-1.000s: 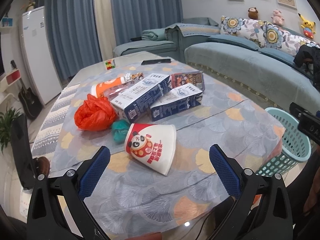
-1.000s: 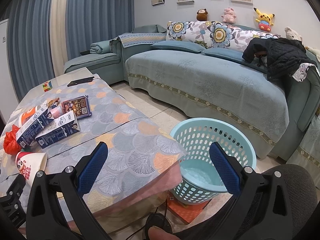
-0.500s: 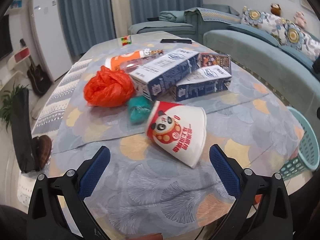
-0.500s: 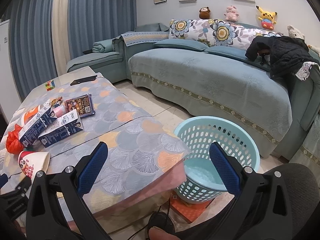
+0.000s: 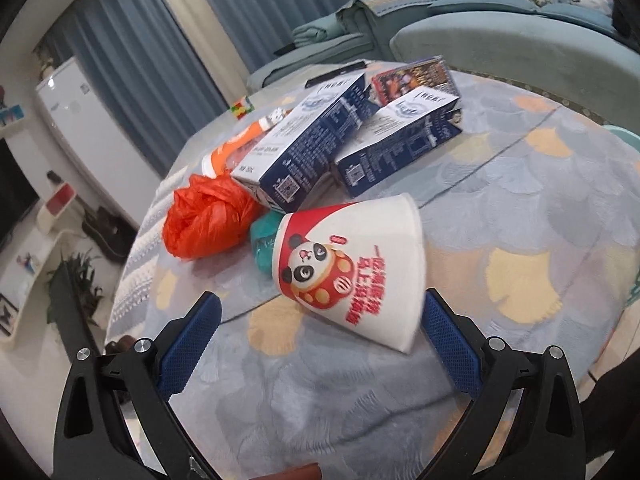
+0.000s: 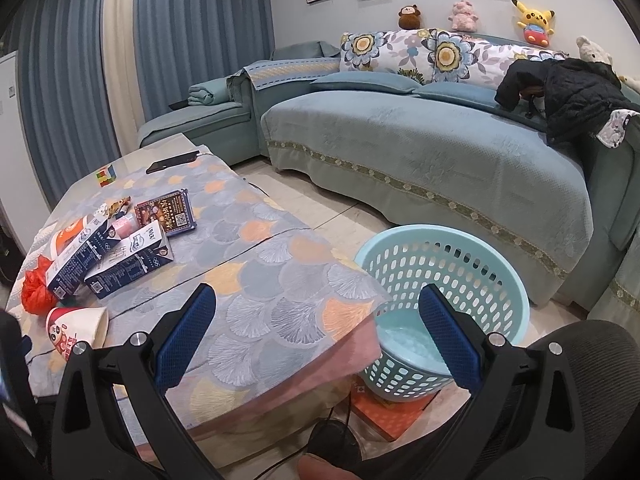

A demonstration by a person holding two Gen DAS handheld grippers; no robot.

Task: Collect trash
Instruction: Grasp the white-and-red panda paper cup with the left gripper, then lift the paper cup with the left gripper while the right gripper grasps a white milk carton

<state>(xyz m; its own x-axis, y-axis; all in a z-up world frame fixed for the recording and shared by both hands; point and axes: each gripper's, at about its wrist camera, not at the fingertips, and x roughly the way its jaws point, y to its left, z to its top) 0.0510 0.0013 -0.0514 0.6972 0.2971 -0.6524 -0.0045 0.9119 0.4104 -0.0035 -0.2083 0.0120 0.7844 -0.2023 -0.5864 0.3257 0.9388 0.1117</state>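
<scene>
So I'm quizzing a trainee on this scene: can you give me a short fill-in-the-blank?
1. The paper cup lies on its ____.
2. The left gripper is ____, with the cup at its tips.
3. The basket stands on the ____ beside the table.
4. The crumpled bag is ____.

Missing words: side; open; floor; orange

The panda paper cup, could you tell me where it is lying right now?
In the left wrist view, the panda paper cup lies on its side on the table, just ahead of the open left hand-held gripper, beside the orange bag.
</scene>
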